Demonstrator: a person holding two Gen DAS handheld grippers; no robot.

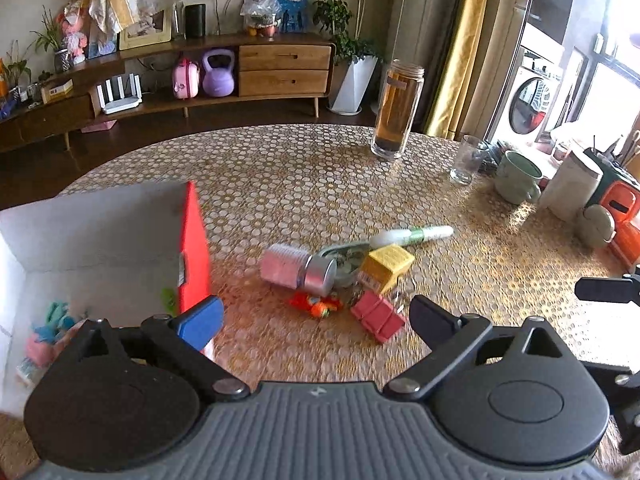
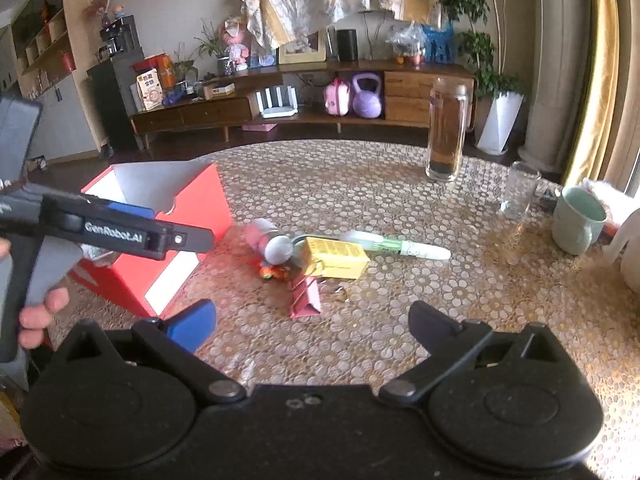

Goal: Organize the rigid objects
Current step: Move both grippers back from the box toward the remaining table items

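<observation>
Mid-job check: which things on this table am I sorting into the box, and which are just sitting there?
For the job:
- red box
- pink jar, on its side
- yellow carton
- white marker
- pink clip
- small orange toy

Just lying about:
- tall tea bottle
- empty glass
- green mug

Round patterned worktop [image 1: 280,168] carries: red box [image 1: 196,248], silver-capped bottle [image 1: 298,270], yellow carton [image 1: 386,266], marker [image 1: 412,235], pink clip [image 1: 378,316], tall jar [image 1: 396,110], glass [image 1: 466,160], green mug [image 1: 516,178].

Window daylight from right, motion blur, fisheye-bent edges
</observation>
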